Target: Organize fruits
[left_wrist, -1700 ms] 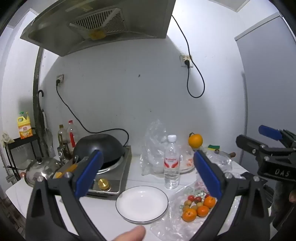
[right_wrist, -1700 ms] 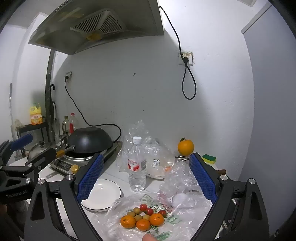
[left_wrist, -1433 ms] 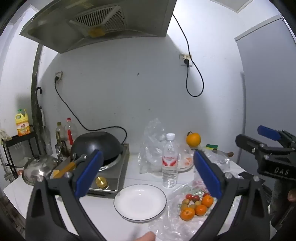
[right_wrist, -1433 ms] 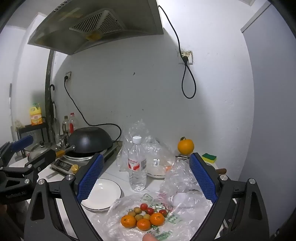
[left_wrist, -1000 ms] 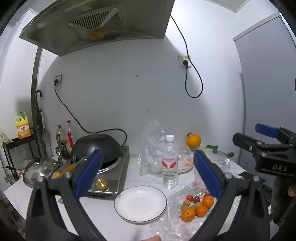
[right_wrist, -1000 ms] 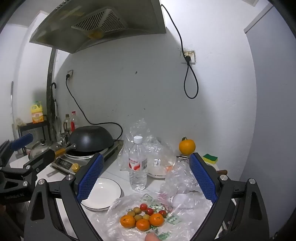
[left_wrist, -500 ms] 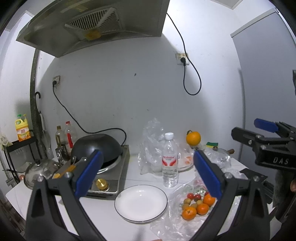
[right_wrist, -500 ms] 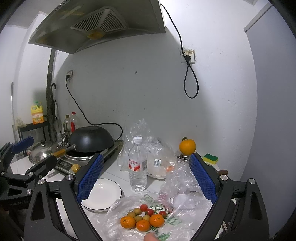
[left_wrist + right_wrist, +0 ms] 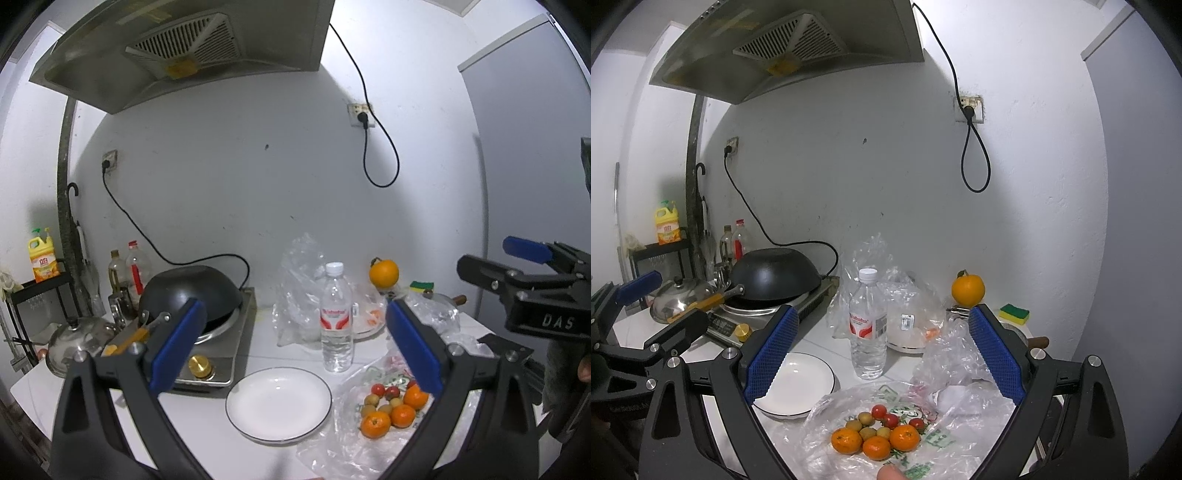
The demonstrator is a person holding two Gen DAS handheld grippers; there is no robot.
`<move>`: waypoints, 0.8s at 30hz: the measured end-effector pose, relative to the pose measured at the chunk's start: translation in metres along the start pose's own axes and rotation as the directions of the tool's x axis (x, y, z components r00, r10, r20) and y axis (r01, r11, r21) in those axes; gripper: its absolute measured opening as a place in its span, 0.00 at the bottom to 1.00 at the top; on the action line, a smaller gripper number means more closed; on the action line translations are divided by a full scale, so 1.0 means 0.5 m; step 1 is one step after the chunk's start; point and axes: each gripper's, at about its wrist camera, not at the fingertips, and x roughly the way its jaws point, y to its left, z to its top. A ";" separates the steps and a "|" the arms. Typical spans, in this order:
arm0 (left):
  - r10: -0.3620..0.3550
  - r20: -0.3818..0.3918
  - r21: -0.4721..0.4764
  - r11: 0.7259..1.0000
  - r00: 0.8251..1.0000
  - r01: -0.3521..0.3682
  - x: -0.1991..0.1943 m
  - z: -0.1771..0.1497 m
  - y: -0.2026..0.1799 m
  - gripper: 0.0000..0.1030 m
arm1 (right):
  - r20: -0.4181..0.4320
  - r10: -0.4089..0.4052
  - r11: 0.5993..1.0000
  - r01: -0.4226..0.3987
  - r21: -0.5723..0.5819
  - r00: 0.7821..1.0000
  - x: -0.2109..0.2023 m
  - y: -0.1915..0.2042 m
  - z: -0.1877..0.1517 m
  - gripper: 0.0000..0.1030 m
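Both tongs are held high above the bench (image 9: pixel 207 417), and little has changed over the last moments: only a slight drift of the views is noted. The left tongs (image 9: pixel 295 350) are spread wide and nothing is gripped; the right tongs (image 9: pixel 882 354) likewise gape, empty. The fruits (image 9: pixel 877 432), small oranges, cherry tomatoes and pale round ones, are left piled on the plastic bag (image 9: pixel 945 454), just beside the bare white plate (image 9: pixel 279 402). No fruit is judged sorted yet; a descent toward the pile is expected next.

Crinkled clear plastic bag (image 9: pixel 923 435) — glossy, probably ceramic plate (image 9: pixel 258 424) — matt black wok (image 9: pixel 775 273).
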 end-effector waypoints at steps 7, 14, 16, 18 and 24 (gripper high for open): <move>-0.003 -0.008 0.005 1.000 1.000 0.003 0.011 0.004 -0.003 0.96 | -0.008 0.003 1.000 -0.003 0.000 1.000 0.005 0.000 -0.003 0.93; -0.007 -0.009 0.005 1.000 1.000 0.007 0.013 0.000 -0.004 0.96 | -0.010 0.003 1.000 -0.003 0.000 1.000 0.007 0.000 -0.003 0.93; -0.009 -0.011 0.004 1.000 1.000 0.009 0.016 -0.001 -0.004 0.96 | -0.012 0.003 1.000 -0.003 0.000 1.000 0.006 0.000 -0.003 0.93; -0.009 -0.011 0.004 1.000 1.000 0.009 0.020 -0.001 -0.002 0.96 | -0.013 0.002 1.000 -0.002 0.001 1.000 0.007 0.000 -0.003 0.93; -0.012 -0.009 0.002 1.000 1.000 0.012 0.022 -0.004 -0.002 0.96 | -0.016 0.002 1.000 -0.002 0.002 1.000 0.009 -0.002 -0.001 0.93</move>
